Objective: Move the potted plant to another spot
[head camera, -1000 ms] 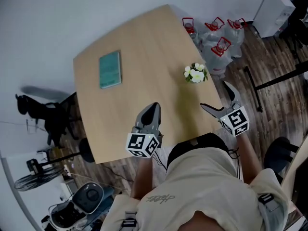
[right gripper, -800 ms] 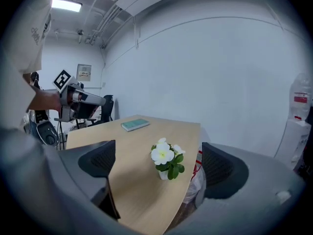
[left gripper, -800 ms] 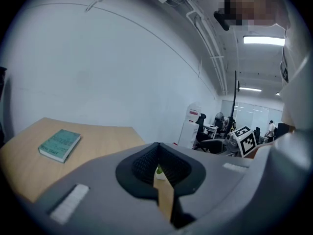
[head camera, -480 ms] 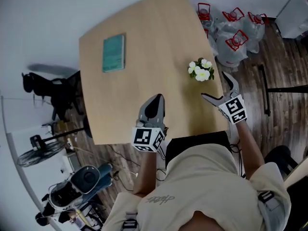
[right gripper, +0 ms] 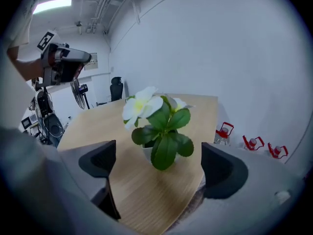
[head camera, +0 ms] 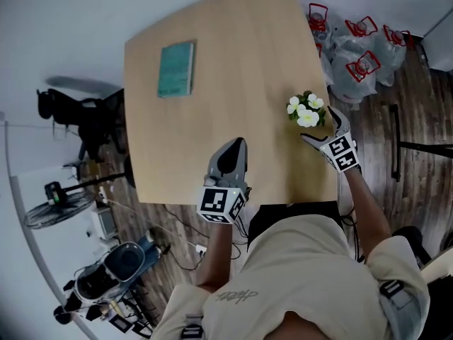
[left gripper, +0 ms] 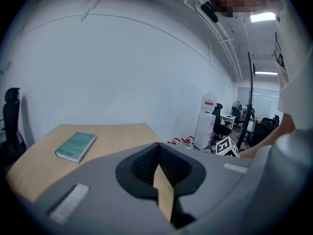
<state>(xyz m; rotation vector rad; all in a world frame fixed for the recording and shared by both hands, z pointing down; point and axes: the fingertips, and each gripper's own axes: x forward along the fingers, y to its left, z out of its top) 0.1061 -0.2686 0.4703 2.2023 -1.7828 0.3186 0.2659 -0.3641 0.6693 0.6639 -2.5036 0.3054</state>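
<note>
Pale wooden table (head camera: 212, 119), my right gripper (right gripper: 159, 166) spread wide, potted plant (right gripper: 161, 126) just ahead of its gap, untouched, my left gripper (left gripper: 159, 151) closed, empty.

On the table (head camera: 241, 76), book (head camera: 175, 68) lies well left of plant (head camera: 306, 110).

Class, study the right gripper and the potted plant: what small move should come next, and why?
Probably ease the right gripper forward until its jaws flank the potted plant. The jaws stand wide apart, and the plant sits just ahead of them, not yet gripped.
</note>
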